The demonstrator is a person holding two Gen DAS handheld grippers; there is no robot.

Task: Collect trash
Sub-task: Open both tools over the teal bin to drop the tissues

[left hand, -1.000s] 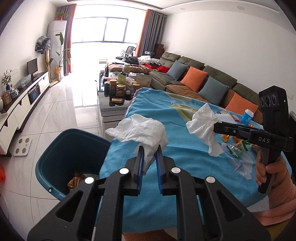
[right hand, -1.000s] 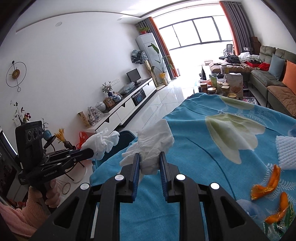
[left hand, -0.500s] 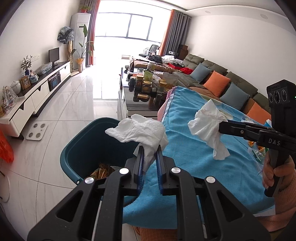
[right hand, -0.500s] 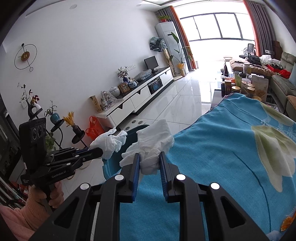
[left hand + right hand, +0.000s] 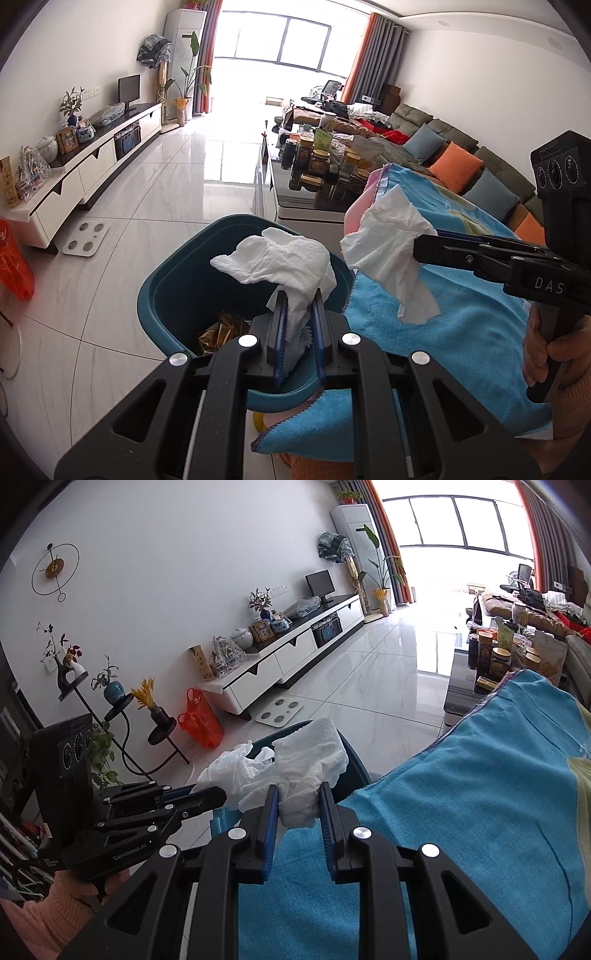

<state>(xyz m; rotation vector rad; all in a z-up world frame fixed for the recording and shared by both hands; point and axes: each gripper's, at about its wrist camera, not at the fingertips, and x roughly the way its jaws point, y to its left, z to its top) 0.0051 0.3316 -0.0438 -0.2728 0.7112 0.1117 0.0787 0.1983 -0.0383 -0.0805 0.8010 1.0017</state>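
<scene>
My left gripper (image 5: 298,295) is shut on a crumpled white tissue (image 5: 273,262) and hangs over the open teal bin (image 5: 166,288), which has some brown and gold wrappers (image 5: 218,332) at its bottom. To the right, my right gripper (image 5: 417,247) is shut on a second white tissue (image 5: 391,251) above the left edge of the blue tablecloth (image 5: 461,314). In the right wrist view, the right gripper (image 5: 298,794) pinches its tissue (image 5: 314,753) just before the bin's rim (image 5: 354,760). The left gripper (image 5: 218,797) with its tissue (image 5: 232,771) is to the left.
A glass coffee table with several jars (image 5: 317,162) stands behind the bin. A white TV cabinet (image 5: 92,166), a bathroom scale (image 5: 85,238) and an orange bag (image 5: 14,266) line the left side. A sofa with cushions (image 5: 461,166) runs along the right. Plant stands (image 5: 159,716) are at the left wall.
Both grippers have swung left off the table with their tissues. The left one now hangs over the bin and the right one has reached the table's left edge.
</scene>
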